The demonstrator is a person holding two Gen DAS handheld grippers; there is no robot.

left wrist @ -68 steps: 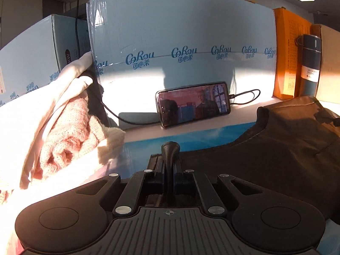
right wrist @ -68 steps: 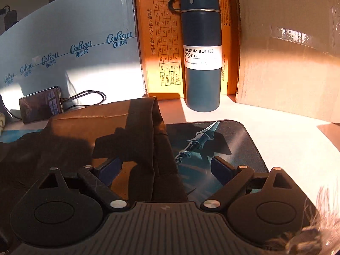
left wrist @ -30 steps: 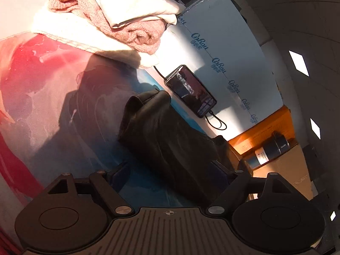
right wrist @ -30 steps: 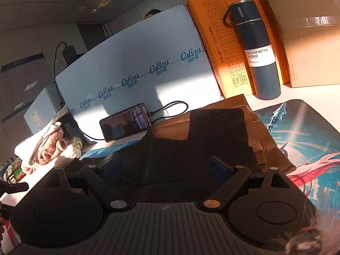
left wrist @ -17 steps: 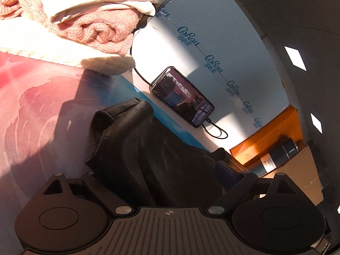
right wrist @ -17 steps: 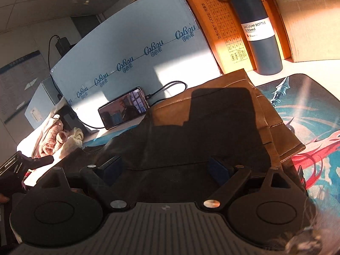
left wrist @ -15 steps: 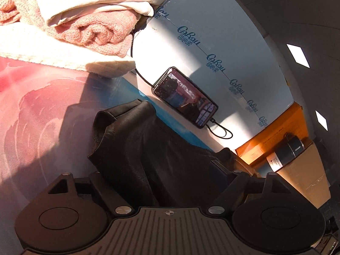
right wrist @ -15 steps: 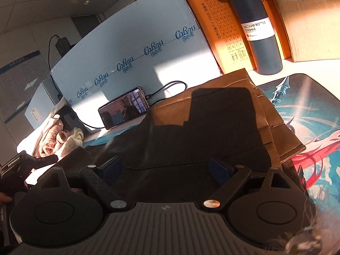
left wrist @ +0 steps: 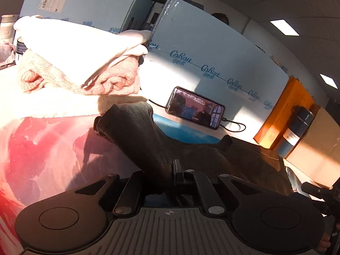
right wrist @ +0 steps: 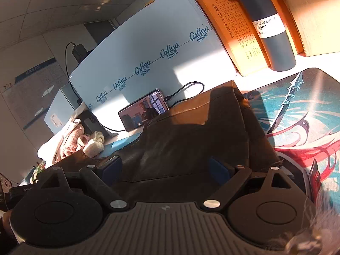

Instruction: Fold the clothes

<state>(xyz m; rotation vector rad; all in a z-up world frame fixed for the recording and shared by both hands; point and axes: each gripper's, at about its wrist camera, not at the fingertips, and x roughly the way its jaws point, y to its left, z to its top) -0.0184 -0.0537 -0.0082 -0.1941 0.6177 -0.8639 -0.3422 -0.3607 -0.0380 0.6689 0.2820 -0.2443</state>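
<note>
Bare mat (left wrist: 42, 148) lies left of the garment (left wrist: 148, 140). Left gripper (left wrist: 170, 170) fingers clamped on garment; right gripper (right wrist: 165, 167) fingers apart over it.

In the left wrist view, the lower left is bare printed mat (left wrist: 42, 153), free to pass. The stacked knitwear (left wrist: 80, 63) blocks the upper left. The phone (left wrist: 196, 110) and its cable (left wrist: 233, 125) stand at centre before the blue box (left wrist: 212, 53). A vacuum bottle (right wrist: 265, 25) closes the upper right in the right wrist view.
</note>
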